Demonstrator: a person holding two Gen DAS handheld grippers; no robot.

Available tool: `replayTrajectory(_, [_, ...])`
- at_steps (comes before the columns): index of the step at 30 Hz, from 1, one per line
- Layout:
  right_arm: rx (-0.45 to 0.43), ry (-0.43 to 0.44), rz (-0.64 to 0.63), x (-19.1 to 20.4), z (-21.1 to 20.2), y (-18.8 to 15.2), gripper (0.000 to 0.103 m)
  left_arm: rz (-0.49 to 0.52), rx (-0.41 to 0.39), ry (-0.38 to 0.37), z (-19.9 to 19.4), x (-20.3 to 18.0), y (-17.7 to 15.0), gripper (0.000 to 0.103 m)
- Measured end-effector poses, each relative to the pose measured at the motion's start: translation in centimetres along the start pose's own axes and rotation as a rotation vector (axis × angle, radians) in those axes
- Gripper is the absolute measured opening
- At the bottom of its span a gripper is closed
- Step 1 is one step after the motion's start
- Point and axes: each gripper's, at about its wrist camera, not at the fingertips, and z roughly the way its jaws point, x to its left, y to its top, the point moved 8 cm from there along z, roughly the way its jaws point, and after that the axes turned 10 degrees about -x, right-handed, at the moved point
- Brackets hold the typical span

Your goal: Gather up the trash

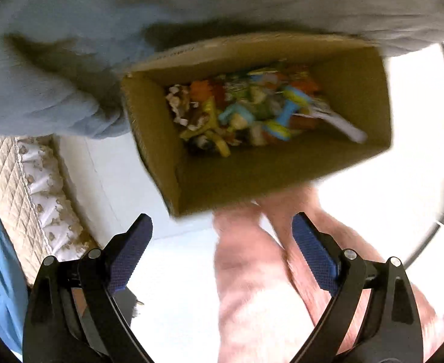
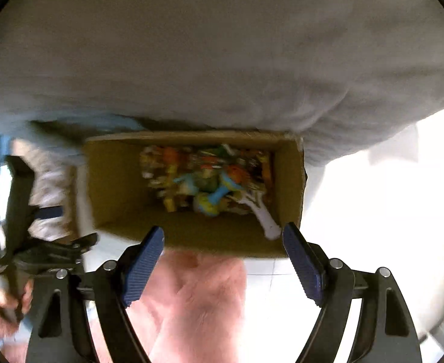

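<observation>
Grey bedding (image 2: 222, 60) hangs against the far rim of your cardboard box (image 1: 282, 169), where the colourful trash (image 1: 246, 112) already lies. Your left gripper (image 1: 222, 251) and right gripper (image 2: 223, 254) both hover spread wide and empty above it. Swing carelessly and a finger could clip the rim and tip the box.

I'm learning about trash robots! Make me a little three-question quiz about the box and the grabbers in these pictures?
1. True or false: the left gripper holds a wrapper.
2. Where do the wrappers lie? A) on the floor B) in the box C) on the gray cloth
3. Fill in: the right gripper hovers near the box's ____ rim.

Key: 1 false, its fingers are spread and hold nothing; 2 B; 3 near.
</observation>
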Motion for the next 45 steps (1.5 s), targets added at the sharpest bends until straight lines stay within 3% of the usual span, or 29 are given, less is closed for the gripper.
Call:
replayTrajectory(4, [-0.177,0.272,-0.004,4.3,-12.6,4.2,0.079,0.058,-0.082,-0.090,-9.2,-1.8,-2.0,0.091])
replayTrajectory(6, [-0.332,0.300,-0.014,4.9,-17.8,8.3,0.092,0.100,-0.150,-0.081,-13.4,-2.3,-2.2,0.091])
replayTrajectory(8, [-0.474,0.197,-0.047,4.2,-20.2,12.5,0.098,0.094,-0.217,-0.081,-16.7,-2.3,-1.7,0.091])
replayTrajectory(9, [-0.525,0.100,-0.070,3.3,-20.4,15.2,0.098,0.079,-0.251,-0.083,-18.1,-2.1,-1.3,0.091])
replayTrajectory(12, [-0.575,-0.109,-0.085,0.4,-18.4,21.7,0.089,0.011,-0.374,-0.098,-22.6,-1.2,0.1,0.091])
replayTrajectory(16, [-0.540,-0.197,-0.069,-1.6,-14.1,27.2,0.081,-0.070,-0.463,-0.085,-25.8,0.3,1.4,0.091])
replayTrajectory(19, [-0.481,-0.189,-0.065,-1.7,-11.6,29.2,0.069,-0.106,-0.494,-0.052,-27.2,1.4,2.1,0.091])
replayTrajectory(20, [-0.464,-0.191,-0.069,-1.4,-11.2,29.5,0.051,-0.118,-0.509,-0.044,-27.6,1.6,2.5,0.091])
replayTrajectory(21, [-0.462,-0.166,-0.073,-1.2,-11.0,29.5,0.041,-0.126,-0.523,-0.044,-28.2,1.8,2.8,0.091])
replayTrajectory(25, [-0.470,-0.110,-0.043,-1.1,-11.8,29.1,0.041,-0.134,-0.587,-0.020,-30.2,2.5,5.4,0.091])
replayTrajectory(28, [-0.509,-0.028,0.009,-1.0,-14.6,27.3,0.041,-0.160,-0.632,-0.055,-31.9,2.9,9.1,0.091])
replayTrajectory(31, [-0.522,0.043,0.030,-0.4,-16.7,24.9,0.041,-0.214,-0.641,-0.115,-32.7,3.5,15.0,0.091])
replayTrajectory(38, [-0.498,0.127,0.070,0.0,-19.1,19.0,0.041,-0.172,-0.650,-0.212,-33.1,2.2,30.4,0.091])
replayTrajectory(42, [-0.485,0.133,0.092,-0.5,-19.5,17.2,0.041,-0.240,-0.634,-0.169,-32.7,3.4,37.2,0.091])
replayTrajectory(45, [-0.474,0.118,0.117,-1.3,-19.2,16.3,0.041,-0.269,-0.556,-0.094,-30.9,3.9,40.3,0.091])
